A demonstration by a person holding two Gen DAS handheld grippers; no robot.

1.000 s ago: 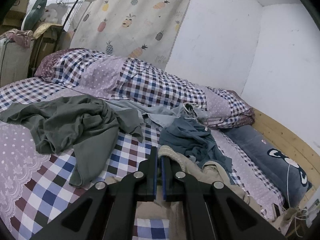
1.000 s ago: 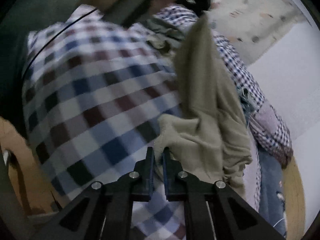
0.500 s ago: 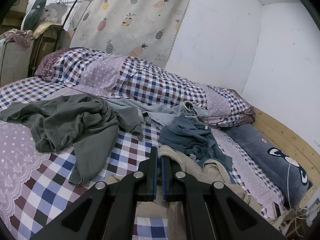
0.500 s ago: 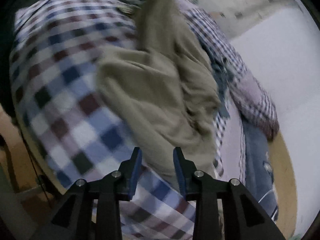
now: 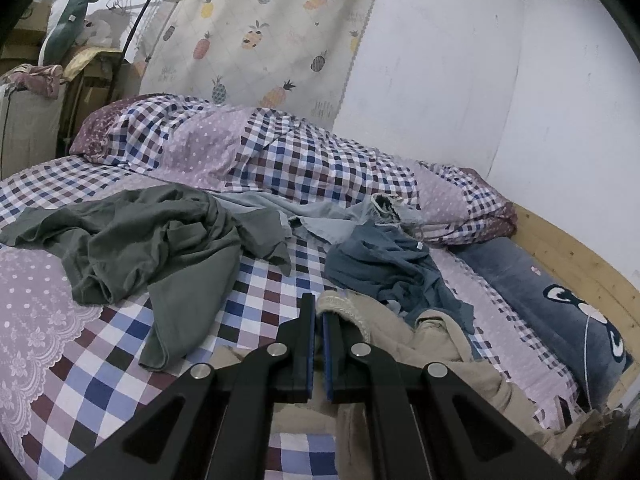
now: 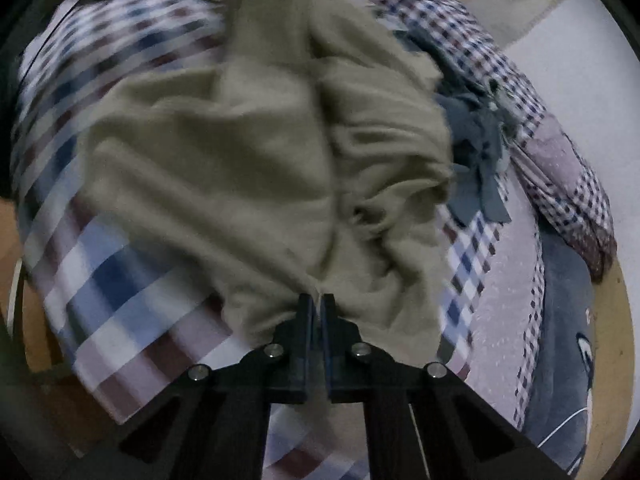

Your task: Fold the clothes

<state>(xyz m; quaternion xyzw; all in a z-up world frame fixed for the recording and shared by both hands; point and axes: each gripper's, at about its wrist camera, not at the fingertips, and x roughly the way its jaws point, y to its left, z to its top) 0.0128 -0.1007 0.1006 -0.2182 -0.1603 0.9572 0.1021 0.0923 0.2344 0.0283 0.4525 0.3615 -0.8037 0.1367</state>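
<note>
A bed (image 5: 72,364) with checked sheet stands against white walls and a pineapple curtain (image 5: 256,32).
Both grippers pinch the soft beige garment (image 6: 248,168) at the bed's near edge: left gripper (image 5: 318,312) closed on its ribbed hem, right gripper (image 6: 318,304) closed on its crumpled fabric.

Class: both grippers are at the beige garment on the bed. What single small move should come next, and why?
Probably draw the two grippers apart and lift a little. The left gripper pinches the ribbed hem of the beige garment, the right gripper pinches another edge, and the cloth between lies bunched and wrinkled on the checked bedsheet.
</note>
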